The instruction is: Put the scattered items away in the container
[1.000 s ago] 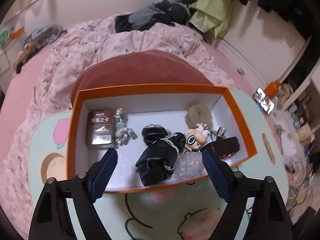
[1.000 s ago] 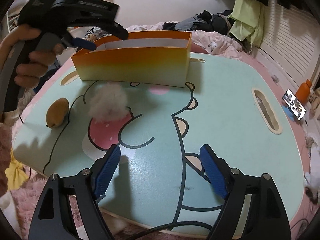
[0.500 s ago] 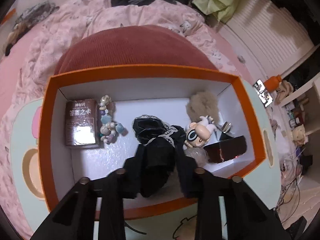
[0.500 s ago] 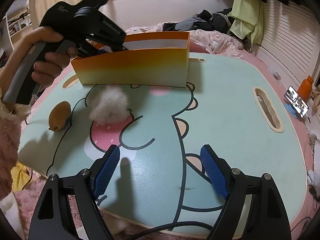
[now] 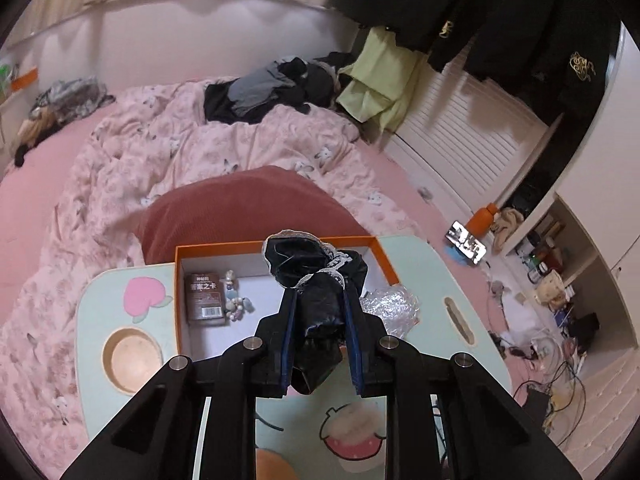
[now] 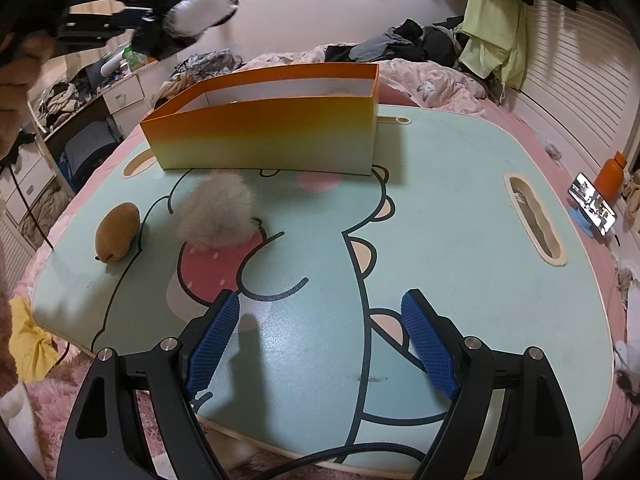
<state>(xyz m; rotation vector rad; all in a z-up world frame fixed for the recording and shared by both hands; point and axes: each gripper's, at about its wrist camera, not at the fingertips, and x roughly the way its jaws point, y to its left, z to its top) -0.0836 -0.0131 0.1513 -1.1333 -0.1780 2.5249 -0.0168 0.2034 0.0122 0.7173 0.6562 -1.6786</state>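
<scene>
Our left tongs (image 5: 316, 320) clamp a black lace-trimmed garment (image 5: 312, 276) above the orange box (image 5: 384, 260); right tongs (image 6: 320, 340) apart.

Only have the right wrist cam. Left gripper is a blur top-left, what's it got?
Observer: The left gripper has just closed its jaws on a black lace-trimmed cloth; the pads pinch it.
Operator: Inside the box? I only see the outer wall.
Observer: In the orange box, a brown card pack and a bead string lie on the floor, on the left in the left wrist view.
Operator: Anything else there?
Observer: Crinkled clear plastic shows at the box's right rim; I can't tell if it is in or out.
</scene>
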